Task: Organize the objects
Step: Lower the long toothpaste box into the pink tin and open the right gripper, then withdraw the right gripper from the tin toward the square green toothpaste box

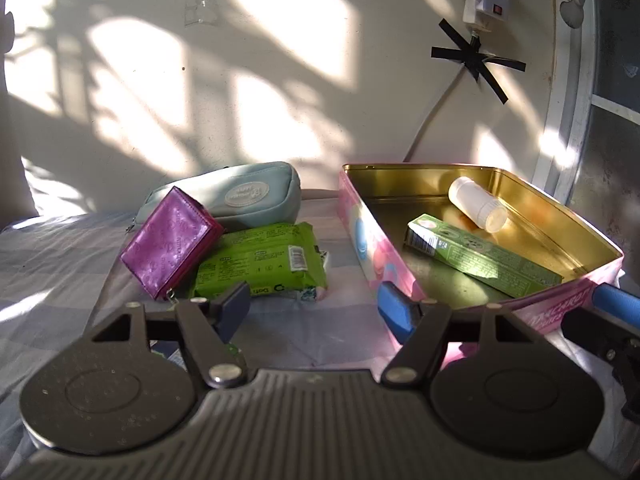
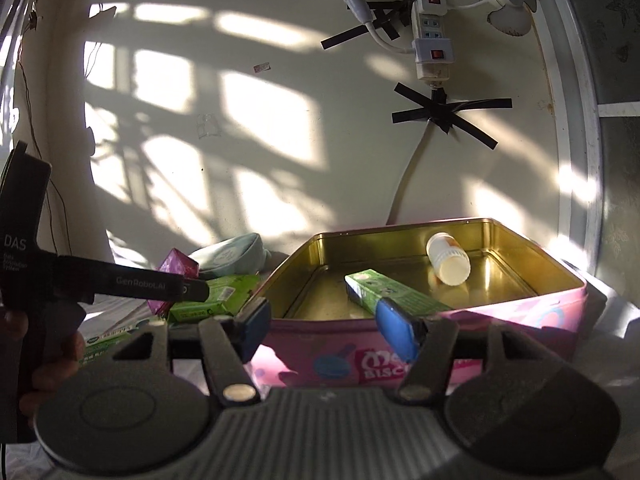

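A pink biscuit tin (image 1: pixel 366 240) with a gold inside stands open on the right of the bed. In it lie a white bottle (image 1: pixel 476 204) on its side and a long green box (image 1: pixel 484 256). To its left a purple wallet (image 1: pixel 170 244) leans on a green wipes pack (image 1: pixel 260 264), in front of a pale blue pouch (image 1: pixel 240 196). My left gripper (image 1: pixel 316 304) is open and holds nothing, low over the sheet between the pack and the tin. My right gripper (image 2: pixel 324 330) is open too, just before the tin's (image 2: pixel 520 320) near wall, with nothing between its fingers.
A checked bedsheet (image 1: pixel 60 264) covers the surface. A green and white carton (image 2: pixel 108 340) lies near a hand (image 2: pixel 52 356) that holds the left gripper. Behind is a sunlit wall with a taped power strip (image 2: pixel 432 48) and cable (image 2: pixel 412 172); a window frame (image 1: pixel 568 120) stands at right.
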The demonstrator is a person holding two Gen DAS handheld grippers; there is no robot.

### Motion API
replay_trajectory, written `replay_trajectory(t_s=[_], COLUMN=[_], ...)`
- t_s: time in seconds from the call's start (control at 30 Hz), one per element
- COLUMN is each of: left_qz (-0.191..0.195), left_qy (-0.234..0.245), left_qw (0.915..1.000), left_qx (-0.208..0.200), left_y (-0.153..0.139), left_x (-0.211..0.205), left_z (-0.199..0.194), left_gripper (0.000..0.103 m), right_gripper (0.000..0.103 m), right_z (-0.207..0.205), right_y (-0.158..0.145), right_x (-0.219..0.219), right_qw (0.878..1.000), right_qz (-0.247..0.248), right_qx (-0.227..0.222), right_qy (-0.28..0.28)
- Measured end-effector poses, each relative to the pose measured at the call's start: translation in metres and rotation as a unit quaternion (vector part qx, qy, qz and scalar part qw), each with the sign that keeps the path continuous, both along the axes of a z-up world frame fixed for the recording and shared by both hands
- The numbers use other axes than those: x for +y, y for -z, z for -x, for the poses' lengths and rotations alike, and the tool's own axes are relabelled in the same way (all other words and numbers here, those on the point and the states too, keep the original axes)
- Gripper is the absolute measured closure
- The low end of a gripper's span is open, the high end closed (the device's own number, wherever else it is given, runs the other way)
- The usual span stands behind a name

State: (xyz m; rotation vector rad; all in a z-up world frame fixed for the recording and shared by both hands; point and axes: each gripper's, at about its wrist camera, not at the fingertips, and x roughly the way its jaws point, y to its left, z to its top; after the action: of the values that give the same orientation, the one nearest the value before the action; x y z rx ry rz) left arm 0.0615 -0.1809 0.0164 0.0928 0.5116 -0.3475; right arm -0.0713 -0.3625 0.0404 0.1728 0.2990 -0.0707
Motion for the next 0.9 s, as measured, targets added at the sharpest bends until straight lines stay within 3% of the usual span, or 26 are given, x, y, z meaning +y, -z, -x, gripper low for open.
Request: replay_trajectory(t_s=[0.2, 0.47, 0.9], left_qz=[0.004, 0.008, 0.025], left_qy=[-0.052, -0.087, -0.114], left_qw=[0.9985, 0.9959, 0.9927], left_qx=[0.019, 0.024, 0.032], left_y=[0.016, 0.027, 0.036], left_x=[0.049, 0.086, 0.109], left_z=[0.005, 0.01, 0.002], left_gripper=[0.031, 0.028, 0.026], right_gripper=[0.042, 0.042, 0.037], right_z=[-0.008, -0.022, -0.028], right_y=[0.01, 0.033, 0.054], right_x=[0.045, 0.085, 0.092], right_qw=[0.999, 0.994, 0.99], right_qz=[0.012, 0.005, 0.005], right_qx=[0.021, 0.067, 0.103], right_qy=[-0.046, -0.091, -0.099])
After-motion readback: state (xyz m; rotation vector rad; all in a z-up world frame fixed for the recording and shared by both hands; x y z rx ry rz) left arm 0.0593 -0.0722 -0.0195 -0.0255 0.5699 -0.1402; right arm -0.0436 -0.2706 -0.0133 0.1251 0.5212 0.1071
